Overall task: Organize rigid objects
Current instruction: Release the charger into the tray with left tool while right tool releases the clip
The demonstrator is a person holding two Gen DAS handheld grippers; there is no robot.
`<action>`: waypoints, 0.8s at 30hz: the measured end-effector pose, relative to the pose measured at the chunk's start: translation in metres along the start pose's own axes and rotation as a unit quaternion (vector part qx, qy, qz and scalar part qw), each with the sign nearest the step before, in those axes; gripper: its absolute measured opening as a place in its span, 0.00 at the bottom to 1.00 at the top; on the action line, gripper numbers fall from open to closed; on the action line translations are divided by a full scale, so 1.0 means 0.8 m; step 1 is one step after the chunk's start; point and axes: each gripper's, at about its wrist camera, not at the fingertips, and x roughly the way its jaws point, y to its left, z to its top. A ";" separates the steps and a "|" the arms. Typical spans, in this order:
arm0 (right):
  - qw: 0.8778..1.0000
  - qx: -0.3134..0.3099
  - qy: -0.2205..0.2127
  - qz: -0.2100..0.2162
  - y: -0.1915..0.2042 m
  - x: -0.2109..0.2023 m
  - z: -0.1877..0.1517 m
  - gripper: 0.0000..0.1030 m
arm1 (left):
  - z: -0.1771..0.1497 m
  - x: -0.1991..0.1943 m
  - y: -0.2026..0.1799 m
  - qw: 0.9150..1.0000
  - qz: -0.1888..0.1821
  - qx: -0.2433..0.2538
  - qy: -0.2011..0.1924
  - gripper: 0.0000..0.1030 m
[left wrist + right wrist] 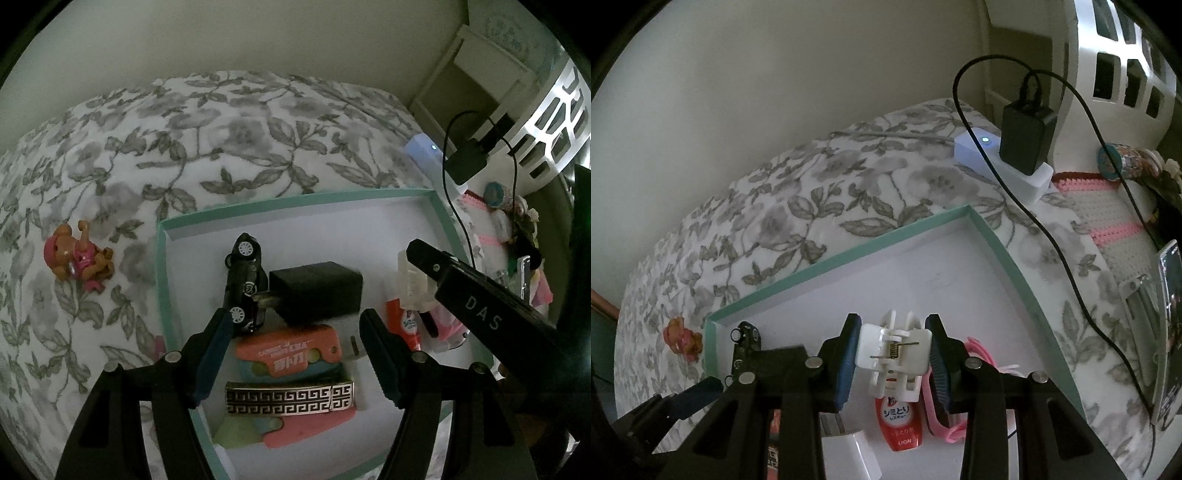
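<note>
A shallow teal-rimmed box [161, 273] [849, 254] lies on a floral cloth. It holds a black toy car [244, 284], a black block [316, 291], an orange card [291, 352], a patterned metal buckle [290, 400], a white plug [849, 454], a red LION bottle [899, 424] and a pink band [934, 406]. My left gripper [295, 354] is open and empty above the orange card. My right gripper [892, 356] is shut on a white hair claw clip [894, 352] [412, 286], held just above the box floor. A brown toy dog in pink [79, 258] lies on the cloth left of the box.
A white power strip [1004, 166] with a black adapter [1027, 136] and black cable [1067, 258] sits behind the box. A pink crocheted mat [1108, 218], a tape roll [1123, 162] and a phone [1169, 332] lie to the right. A wall stands behind.
</note>
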 end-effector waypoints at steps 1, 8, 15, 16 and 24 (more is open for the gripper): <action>1.000 -0.001 0.000 0.000 0.000 0.000 0.000 0.37 | 0.000 0.000 0.001 1.000 -0.001 -0.002 0.000 0.70; 1.000 -0.009 -0.001 -0.001 0.004 0.001 0.000 0.37 | 0.005 -0.010 0.014 1.000 0.003 -0.019 -0.006 0.70; 1.000 -0.015 -0.002 -0.003 0.007 0.001 -0.001 0.39 | 0.009 -0.022 0.040 0.998 0.046 -0.044 -0.023 0.70; 1.000 -0.016 -0.001 -0.006 0.008 0.002 -0.002 0.42 | 0.009 -0.023 0.045 0.997 0.051 -0.050 -0.025 0.70; 1.000 -0.017 0.004 -0.013 0.006 0.007 -0.004 0.53 | 0.005 -0.025 0.084 0.992 0.076 -0.096 -0.032 0.79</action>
